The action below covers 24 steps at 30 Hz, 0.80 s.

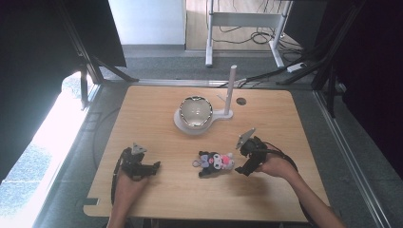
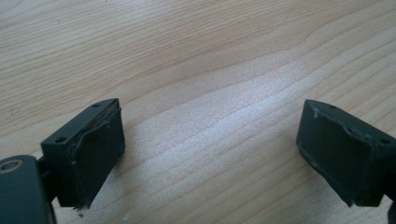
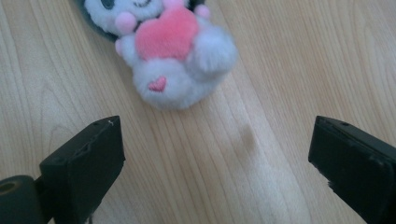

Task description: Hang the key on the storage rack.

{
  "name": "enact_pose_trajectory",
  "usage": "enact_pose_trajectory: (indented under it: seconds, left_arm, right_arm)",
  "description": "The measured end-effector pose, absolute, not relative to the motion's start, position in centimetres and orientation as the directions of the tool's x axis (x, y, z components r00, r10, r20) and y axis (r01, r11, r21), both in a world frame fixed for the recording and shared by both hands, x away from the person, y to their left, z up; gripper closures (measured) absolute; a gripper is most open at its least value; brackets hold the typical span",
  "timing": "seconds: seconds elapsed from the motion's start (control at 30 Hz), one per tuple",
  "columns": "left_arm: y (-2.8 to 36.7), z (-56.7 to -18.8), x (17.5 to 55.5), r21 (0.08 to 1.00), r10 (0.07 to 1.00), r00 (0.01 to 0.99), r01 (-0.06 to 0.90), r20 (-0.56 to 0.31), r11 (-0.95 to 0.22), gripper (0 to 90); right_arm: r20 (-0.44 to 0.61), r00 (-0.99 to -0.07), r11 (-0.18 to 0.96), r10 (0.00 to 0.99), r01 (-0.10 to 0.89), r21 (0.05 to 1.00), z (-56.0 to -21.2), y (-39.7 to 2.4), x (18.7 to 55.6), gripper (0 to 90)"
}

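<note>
Table (image 1: pixel 157 109) is light wood with wavy grain; both grippers, left gripper (image 2: pixel 210 154) and right gripper (image 3: pixel 215 163), have matte black jaws. Plush toy (image 3: pixel 175 60) is fluffy white with a black hood, pink heart on its chest, pink paws, and a small pink heart stitched lower down. Bowl (image 1: pixel 195 111) is shiny silver on a white stand (image 1: pixel 227 112) that has a pale upright post.

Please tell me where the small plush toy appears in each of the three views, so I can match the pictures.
High view: the plush toy lies near the table's front, just left of the right gripper.
Left gripper view: not in this picture.
Right gripper view: top centre, ahead of the open jaws, plush toy.
Shared landmark: the wooden table.
</note>
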<state>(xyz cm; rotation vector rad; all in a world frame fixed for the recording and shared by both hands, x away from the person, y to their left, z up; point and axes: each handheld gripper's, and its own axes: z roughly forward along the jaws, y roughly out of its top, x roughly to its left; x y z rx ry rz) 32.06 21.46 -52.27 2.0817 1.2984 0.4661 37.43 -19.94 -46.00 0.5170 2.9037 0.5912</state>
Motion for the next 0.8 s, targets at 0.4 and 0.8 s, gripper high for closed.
enact_pose_trajectory:
  seconds: [0.4, 0.8]
  left_arm:
    - [21.5, -52.3, 32.1, 0.675, 0.892, 0.451, 0.668, -0.033, -0.313, 7.7]
    - [21.5, -52.3, 32.1, 0.675, 0.892, 0.451, 0.668, -0.032, -0.313, 7.6]
  right_arm:
    - [-0.052, -0.976, 0.935, 0.214, 0.189, 0.299, -46.1, -15.8, 38.2, 10.2]
    - [-0.043, -0.993, 0.977, 0.108, 0.098, 0.187, -47.4, -11.9, 39.0, 23.5]
